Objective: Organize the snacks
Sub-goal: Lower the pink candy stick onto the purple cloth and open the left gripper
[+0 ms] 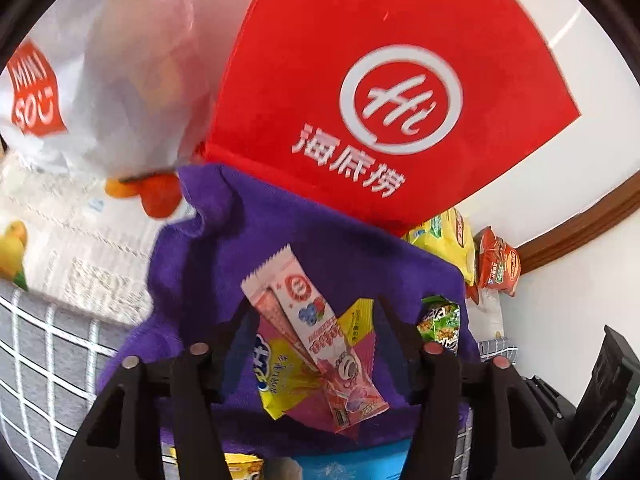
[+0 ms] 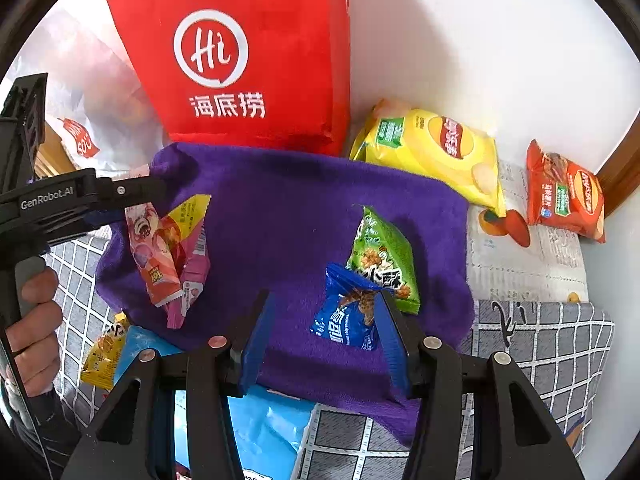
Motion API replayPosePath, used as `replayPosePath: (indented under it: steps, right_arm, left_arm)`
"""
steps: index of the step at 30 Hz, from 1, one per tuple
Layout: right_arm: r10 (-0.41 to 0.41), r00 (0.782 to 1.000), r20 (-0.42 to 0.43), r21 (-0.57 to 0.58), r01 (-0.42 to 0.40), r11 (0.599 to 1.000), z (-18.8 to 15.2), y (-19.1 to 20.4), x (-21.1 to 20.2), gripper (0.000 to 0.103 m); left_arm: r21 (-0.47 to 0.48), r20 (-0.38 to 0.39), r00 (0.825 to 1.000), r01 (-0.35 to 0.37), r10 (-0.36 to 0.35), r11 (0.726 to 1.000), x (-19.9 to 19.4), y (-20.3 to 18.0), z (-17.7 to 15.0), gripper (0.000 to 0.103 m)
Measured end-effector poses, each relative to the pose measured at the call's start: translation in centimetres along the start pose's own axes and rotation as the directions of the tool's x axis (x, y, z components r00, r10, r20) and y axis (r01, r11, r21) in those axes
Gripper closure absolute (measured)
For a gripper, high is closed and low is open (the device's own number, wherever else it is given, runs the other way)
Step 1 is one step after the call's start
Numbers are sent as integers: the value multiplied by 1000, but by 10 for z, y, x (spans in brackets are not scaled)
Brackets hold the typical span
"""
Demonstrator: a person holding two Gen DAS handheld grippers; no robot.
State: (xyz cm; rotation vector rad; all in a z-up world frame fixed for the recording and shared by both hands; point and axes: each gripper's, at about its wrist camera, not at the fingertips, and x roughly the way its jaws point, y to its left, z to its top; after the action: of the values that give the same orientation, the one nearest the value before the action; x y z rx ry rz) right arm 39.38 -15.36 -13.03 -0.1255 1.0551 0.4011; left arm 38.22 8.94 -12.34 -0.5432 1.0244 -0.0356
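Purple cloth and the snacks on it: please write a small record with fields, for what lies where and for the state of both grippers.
surface: purple cloth on a grey checked cover
left pile: pink stick packet on top of a yellow packet
right pile: blue packet overlapping a green packet
behind cloth: red bag, yellow chip bag, red chip bag
left gripper: open over the left pile
right gripper: open, blue packet beside its right finger

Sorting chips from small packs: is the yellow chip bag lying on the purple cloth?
No, the yellow chip bag lies beyond the purple cloth, against the wall beside the red bag.
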Motion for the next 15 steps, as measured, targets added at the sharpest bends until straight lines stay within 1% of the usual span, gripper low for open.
replayPosePath:
  steps: [1,2,4,6,7,8,9,10,11,13,14,15]
  right_arm:
    - [1,1000,7,6,-1,1000,0,0,-2,52]
    - [2,1000,10,8,-2,1000,0,-1,-3,52]
    - [2,1000,16,11,-2,1000,1,-2,-5,51]
    - [-2,1000,17,12,1,1000,1,-2,-5,51]
    - [-2,1000,16,11,2,1000,1,-2,-5,51]
    - [-2,1000,17,12,2,1000,1,-2,-5,51]
    - [-2,1000,19,12,2,1000,1,-2,-6,51]
    - [-2,1000,20,12,2,1000,1,-2,-5,51]
    - [-2,1000,21,11,2,1000,1,-2,-6,51]
    - [-2,1000,25,10,2,1000,1,-3,-6,51]
    - [-2,1000,26,11,2,1000,1,-3,-7,51]
    - [-3,1000,27,14,3,1000,1,-4,-7,51]
  left_arm:
    - [34,1,1000,-8,8,999,-3,-2,0,39]
    - [63,-15,1000,-23,24,998,-4,-4,1,39]
    - [91,-70,997,-28,34,995,0,-6,0,41]
    - [109,-112,991,-57,69,992,7,-9,-4,42]
    - [142,-139,983,-100,120,985,14,-11,-7,47]
    - [164,-153,978,-117,142,979,18,-14,-9,58]
    - [163,-152,980,-100,125,982,20,-15,-10,62]
    - [143,-142,986,-69,90,987,20,-15,-11,66]
    - [135,-139,987,-56,75,989,21,-15,-12,71]
    - [143,-115,992,-42,59,989,21,-18,-14,74]
    - [136,-101,994,-27,41,990,21,-19,-14,79]
    - [118,-87,996,7,3,993,22,-19,-13,82]
